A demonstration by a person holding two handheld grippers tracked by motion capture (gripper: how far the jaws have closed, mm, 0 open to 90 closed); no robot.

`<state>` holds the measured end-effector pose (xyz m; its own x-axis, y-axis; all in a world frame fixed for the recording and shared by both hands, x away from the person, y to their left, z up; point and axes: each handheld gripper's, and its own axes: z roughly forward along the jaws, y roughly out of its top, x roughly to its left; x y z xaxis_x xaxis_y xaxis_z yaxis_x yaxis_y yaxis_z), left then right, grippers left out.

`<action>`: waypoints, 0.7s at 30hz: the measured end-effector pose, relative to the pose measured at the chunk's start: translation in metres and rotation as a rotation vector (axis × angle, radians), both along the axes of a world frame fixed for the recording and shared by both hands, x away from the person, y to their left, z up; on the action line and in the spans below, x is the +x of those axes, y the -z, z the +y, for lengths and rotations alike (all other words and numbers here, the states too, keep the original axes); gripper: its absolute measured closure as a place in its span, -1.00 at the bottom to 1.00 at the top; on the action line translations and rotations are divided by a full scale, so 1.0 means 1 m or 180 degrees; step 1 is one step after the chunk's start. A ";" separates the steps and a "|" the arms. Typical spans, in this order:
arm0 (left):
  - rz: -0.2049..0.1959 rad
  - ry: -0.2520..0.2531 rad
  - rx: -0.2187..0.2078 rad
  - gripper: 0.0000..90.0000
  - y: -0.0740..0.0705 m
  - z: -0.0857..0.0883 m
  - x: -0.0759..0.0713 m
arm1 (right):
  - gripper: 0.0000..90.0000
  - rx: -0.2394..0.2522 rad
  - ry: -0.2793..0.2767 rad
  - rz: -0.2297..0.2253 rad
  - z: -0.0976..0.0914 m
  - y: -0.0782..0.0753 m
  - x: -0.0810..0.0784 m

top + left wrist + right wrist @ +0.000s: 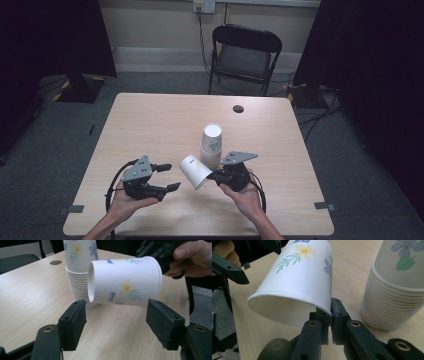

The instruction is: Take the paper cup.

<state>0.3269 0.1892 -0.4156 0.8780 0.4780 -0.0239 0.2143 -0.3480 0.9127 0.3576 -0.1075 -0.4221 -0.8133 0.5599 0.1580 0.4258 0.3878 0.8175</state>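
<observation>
We are pinching paper cup (294, 277) rim in right gripper (330, 315), off stack (211, 145); left gripper (116, 322) spread, receiving next.

Recording studio, black curtains (55, 35), folding chair (245, 55), floor cables (320, 112)

Passage toward the stack of paper cups (211, 145) is blocked on its near left by the held paper cup (195, 171). Open tabletop (150, 125) is found left of and behind the stack.
</observation>
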 end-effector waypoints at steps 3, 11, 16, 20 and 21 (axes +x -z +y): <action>-0.0054 0.0023 0.0042 -0.32 0.000 -0.002 -0.001 | 0.92 -0.0085 -0.0090 0.0096 0.005 0.003 0.000; -0.0118 0.0188 0.0112 -0.37 0.001 -0.010 -0.004 | 0.92 -0.0332 -0.0365 0.0254 0.021 0.012 -0.003; -0.0130 0.0249 0.0161 -0.41 0.004 -0.014 -0.005 | 0.92 -0.0431 -0.0441 0.0242 0.029 0.013 -0.007; -0.0156 0.0334 0.0227 -0.47 0.007 -0.018 -0.006 | 0.92 -0.0458 -0.0475 0.0247 0.033 0.013 -0.008; -0.0164 0.0357 0.0236 -0.49 0.007 -0.019 -0.007 | 0.92 -0.0457 -0.0481 0.0245 0.033 0.013 -0.008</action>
<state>0.3200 0.1702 -0.4228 0.9252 0.3757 0.0543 0.1238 -0.4339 0.8924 0.3494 -0.0741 -0.4353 -0.8784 0.4538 0.1502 0.4129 0.5620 0.7167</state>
